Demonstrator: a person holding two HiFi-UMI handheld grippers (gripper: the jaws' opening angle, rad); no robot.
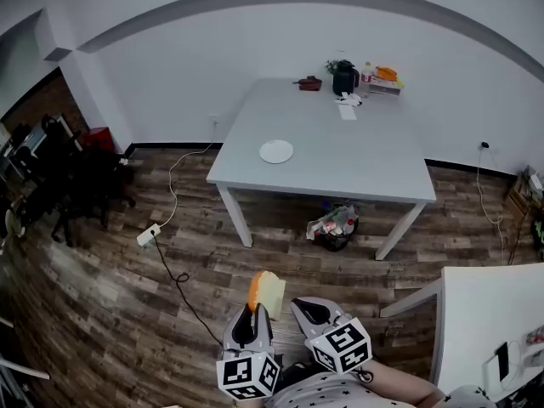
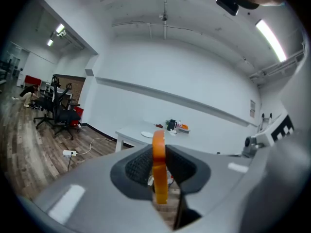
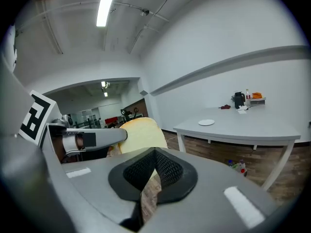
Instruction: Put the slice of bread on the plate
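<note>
Bread [image 2: 159,155] edge-on, left gripper view alone

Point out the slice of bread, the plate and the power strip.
slice of bread [image 1: 271,295], head view, pale cut face
plate [image 1: 276,151], head view, bare middle
power strip [image 1: 148,235], head view, white casing

No legible text, brand or number anywhere. Left cube [image 1: 248,375] and right cube [image 1: 344,345]: square marker patterns only, no characters. Wall sign [image 2: 252,108] right of table [image 2: 127,131]: too small to read.
</note>
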